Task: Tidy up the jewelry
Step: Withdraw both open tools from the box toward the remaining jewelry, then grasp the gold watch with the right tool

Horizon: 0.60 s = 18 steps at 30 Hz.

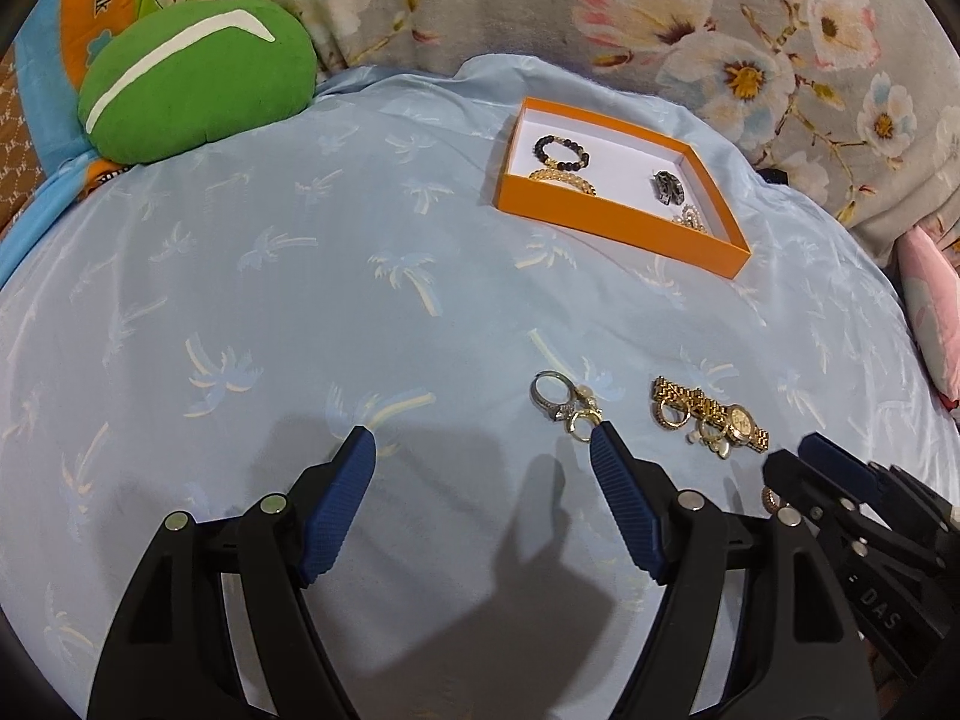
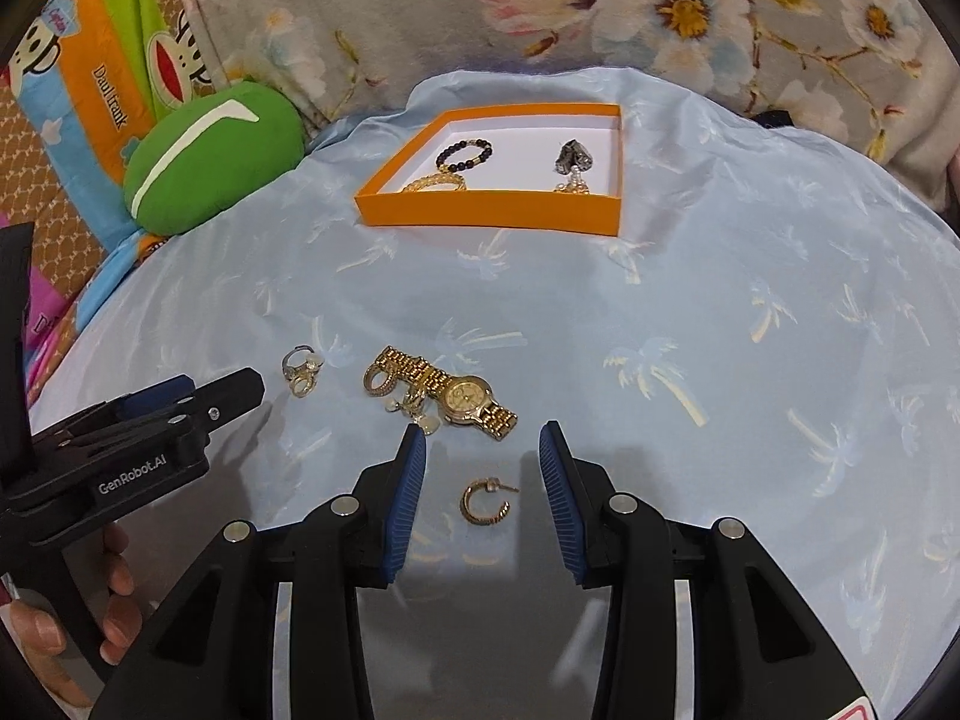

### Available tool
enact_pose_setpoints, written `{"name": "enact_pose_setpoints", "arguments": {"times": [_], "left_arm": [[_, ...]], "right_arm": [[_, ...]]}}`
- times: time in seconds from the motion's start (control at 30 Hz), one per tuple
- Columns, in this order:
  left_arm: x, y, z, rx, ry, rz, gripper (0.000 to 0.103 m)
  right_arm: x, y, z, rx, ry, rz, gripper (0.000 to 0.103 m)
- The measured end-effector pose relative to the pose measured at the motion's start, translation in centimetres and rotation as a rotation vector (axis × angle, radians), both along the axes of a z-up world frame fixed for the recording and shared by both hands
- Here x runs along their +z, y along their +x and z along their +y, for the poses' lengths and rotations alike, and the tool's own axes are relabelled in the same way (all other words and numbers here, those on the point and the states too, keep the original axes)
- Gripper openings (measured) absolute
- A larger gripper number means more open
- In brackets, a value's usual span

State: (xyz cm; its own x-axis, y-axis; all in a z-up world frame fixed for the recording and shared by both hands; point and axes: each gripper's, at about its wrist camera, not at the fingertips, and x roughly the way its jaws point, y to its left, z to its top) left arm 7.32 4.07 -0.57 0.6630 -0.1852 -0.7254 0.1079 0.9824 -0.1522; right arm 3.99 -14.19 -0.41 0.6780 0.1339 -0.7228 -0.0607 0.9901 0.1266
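Left gripper (image 1: pixel 483 441): jaws wide apart, nothing between them, only bare sheet; in the right wrist view it shows from the side (image 2: pixel 231 390) and a hand (image 2: pixel 72 612) grips its handle.
Right gripper (image 2: pixel 482 441): jaws partly open and gripping nothing, the pads clear of everything.
Earring (image 2: pixel 483 501): a gold half-hoop lying flat on the sheet, right between the right gripper's two fingers, touching neither.
Watch (image 2: pixel 465 399): gold, just ahead of the right gripper's left fingertip, its band trailing off ahead and to the left into a small heap of gold rings and charms; from the left gripper it lies ahead and off to the right (image 1: pixel 741 420).
Rings (image 1: pixel 567 405): a silver ring and small gold pieces clustered at the tip of the left gripper's right finger; whether they touch it cannot be told.
Box (image 2: pixel 492 210): orange and shallow with a white floor, well ahead of both grippers; inside are a dark bead bracelet (image 2: pixel 465 154), a gold chain, a dark metal piece and some pearls.
Bed sheet (image 2: pixel 690 312): pale blue with palm trees, under everything.
Green cushion (image 1: pixel 198 81): far ahead and left of the left gripper, at the sheet's edge.
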Motion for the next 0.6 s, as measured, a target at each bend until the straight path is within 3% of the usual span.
{"name": "enact_pose_setpoints", "arguments": {"times": [0.23,0.5,0.57,0.6], "left_arm": [[-0.1,0.1,0.1,-0.004,-0.01,0.008,0.073],[-0.2,0.2,-0.1,-0.018,-0.016,0.016,0.073],[-0.1,0.3,-0.1,-0.017,-0.017,0.017,0.073],[-0.1,0.3,-0.1,-0.017,-0.017,0.017,0.073]], "right_arm": [[-0.6,2.4,-0.1,0.114,-0.105,0.041,0.039],[-0.8,3.8,1.3,0.206,-0.101,0.045,0.039],[-0.7,4.1,1.7,0.211,-0.107,0.043,0.035],[-0.7,4.1,1.8,0.212,-0.105,0.045,0.028]]}}
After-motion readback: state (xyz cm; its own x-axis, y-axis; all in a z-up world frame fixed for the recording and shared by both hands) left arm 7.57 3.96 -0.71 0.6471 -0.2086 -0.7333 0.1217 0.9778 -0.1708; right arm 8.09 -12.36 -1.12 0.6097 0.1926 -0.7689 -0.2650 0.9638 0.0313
